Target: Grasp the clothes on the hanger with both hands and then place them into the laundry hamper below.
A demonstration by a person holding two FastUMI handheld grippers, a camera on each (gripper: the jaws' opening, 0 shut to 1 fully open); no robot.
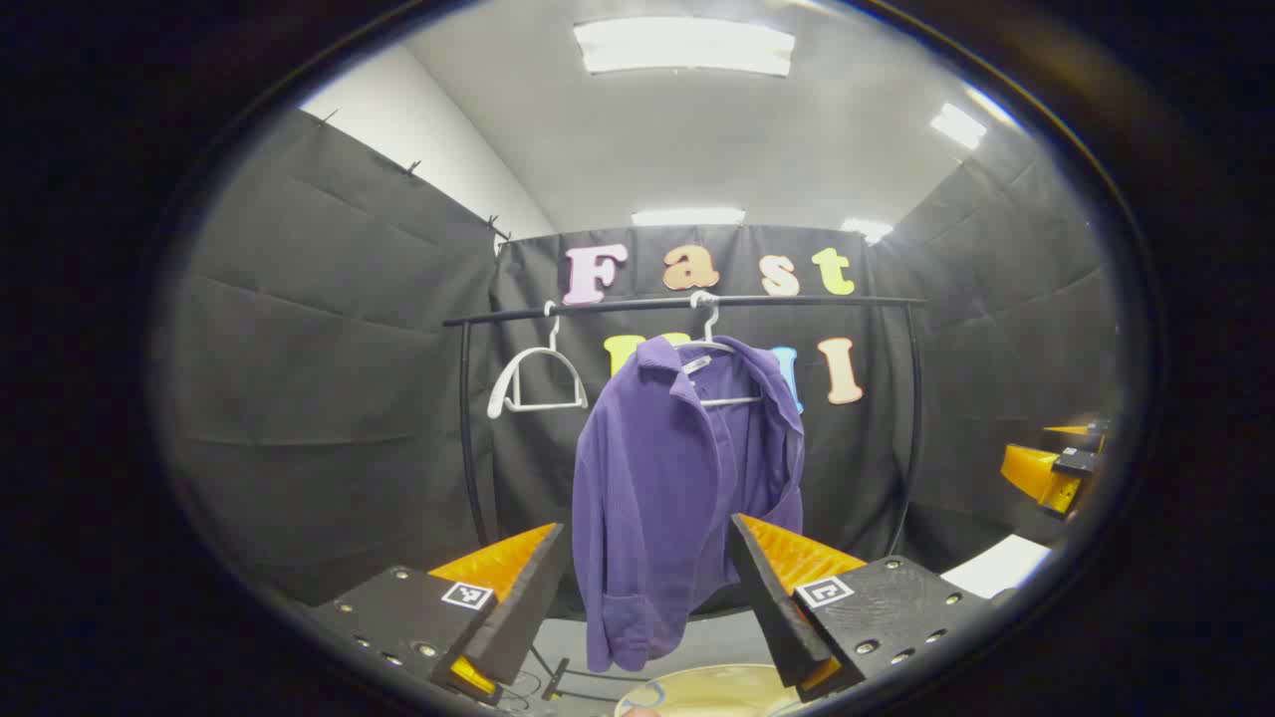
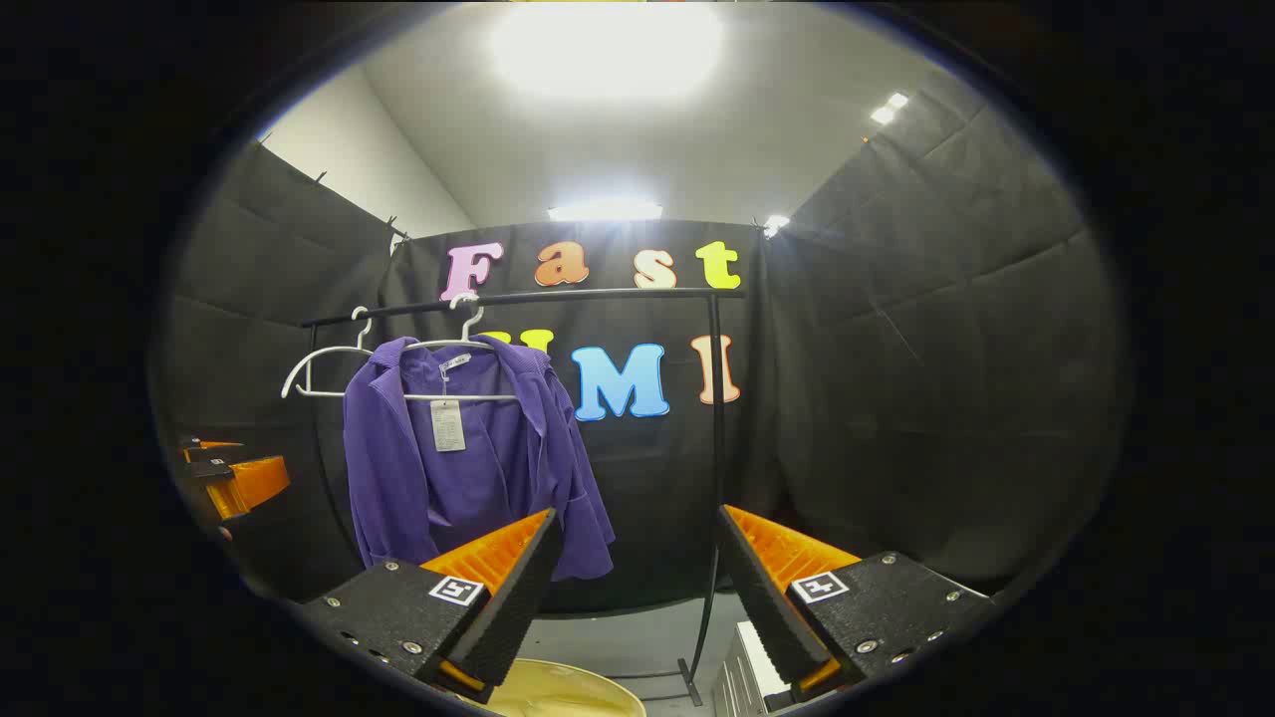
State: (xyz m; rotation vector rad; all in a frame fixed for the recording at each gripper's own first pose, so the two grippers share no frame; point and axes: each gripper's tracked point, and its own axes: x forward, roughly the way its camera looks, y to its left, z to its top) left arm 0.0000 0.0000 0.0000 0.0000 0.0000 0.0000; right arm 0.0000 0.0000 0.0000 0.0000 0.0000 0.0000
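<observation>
— Where is the shirt from your fingers?

— The purple shirt point(image 1: 667, 488) hangs long-axis vertical on its hanger point(image 1: 709, 339), dead centre of the left gripper view, framed by my left gripper point(image 1: 645, 588), spread wide and empty.

— And the right?

— Right gripper point(image 2: 633, 583) is also agape; the shirt sits left of centre there. The hamper point(image 1: 712, 692) shows at the bottom edge.
</observation>
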